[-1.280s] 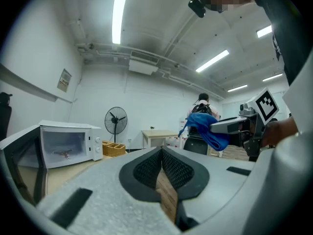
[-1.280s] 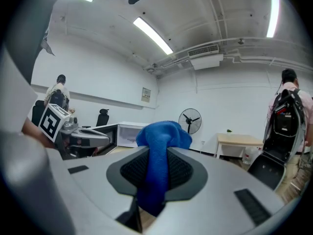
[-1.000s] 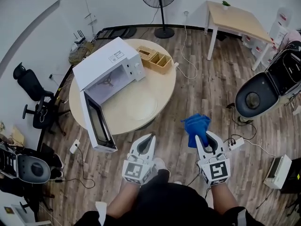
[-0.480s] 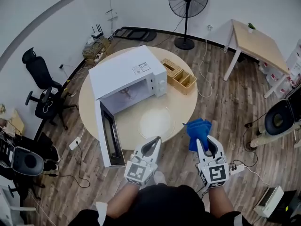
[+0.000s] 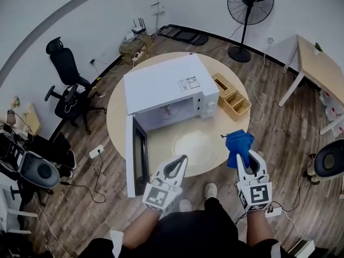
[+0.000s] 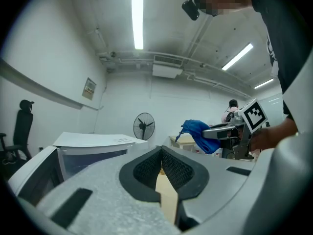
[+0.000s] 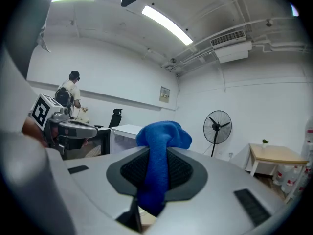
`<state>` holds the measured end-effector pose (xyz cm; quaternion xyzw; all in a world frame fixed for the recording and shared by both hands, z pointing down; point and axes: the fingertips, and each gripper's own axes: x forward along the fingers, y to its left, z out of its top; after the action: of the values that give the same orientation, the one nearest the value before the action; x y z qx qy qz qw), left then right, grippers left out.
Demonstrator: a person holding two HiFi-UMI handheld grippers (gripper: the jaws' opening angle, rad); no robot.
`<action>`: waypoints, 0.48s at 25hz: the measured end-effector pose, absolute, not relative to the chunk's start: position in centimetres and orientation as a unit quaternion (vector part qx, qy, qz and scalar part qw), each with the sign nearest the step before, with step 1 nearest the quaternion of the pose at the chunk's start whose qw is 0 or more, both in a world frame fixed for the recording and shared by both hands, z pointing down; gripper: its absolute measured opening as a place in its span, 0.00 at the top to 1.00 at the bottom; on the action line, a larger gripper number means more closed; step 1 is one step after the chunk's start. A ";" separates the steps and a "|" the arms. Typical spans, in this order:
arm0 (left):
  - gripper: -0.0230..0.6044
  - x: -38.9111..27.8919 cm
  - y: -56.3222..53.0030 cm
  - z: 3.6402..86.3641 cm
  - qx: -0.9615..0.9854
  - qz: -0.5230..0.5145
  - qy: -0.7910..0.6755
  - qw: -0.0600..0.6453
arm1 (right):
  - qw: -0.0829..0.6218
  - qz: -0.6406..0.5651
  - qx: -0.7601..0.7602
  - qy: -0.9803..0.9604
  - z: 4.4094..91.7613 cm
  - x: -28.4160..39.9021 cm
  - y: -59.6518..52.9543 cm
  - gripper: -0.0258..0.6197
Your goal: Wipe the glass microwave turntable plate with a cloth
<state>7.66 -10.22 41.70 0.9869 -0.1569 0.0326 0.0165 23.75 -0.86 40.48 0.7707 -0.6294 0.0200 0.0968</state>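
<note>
Wiping has not begun. The right gripper (image 5: 245,155) pinches the cloth (image 5: 239,143); the left gripper (image 5: 176,165) is closed on nothing. The plate (image 5: 196,145) lies on the table (image 5: 119,123), by the microwave (image 5: 166,87), just beyond both grippers. Next, I'd guess, the cloth must come down onto the glass.

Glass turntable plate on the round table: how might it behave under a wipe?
The glass turntable plate lies flat and unheld on the smooth round table, so it would probably slide or spin under a sideways wipe from the blue cloth. It sits near the table's front edge and looks rigid but breakable if pushed off.
</note>
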 end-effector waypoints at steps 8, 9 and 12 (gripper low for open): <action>0.95 8.6 -13.6 42.8 0.972 0.053 -0.228 0.023 | 0.101 0.023 0.711 -0.695 41.0 25.8 -7.8 0.84; 0.95 8.6 -13.9 43.0 0.970 0.055 -0.235 0.022 | 0.102 0.025 0.704 -0.703 41.2 25.8 -8.5 0.84; 0.95 8.5 -14.7 43.6 0.964 0.059 -0.257 0.028 | 0.109 0.030 0.680 -0.725 41.8 25.6 -10.5 0.84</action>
<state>8.46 -14.72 43.60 0.9641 -0.2574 0.0594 0.0278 25.58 -10.46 41.81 0.6796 -0.7248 0.0295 0.1089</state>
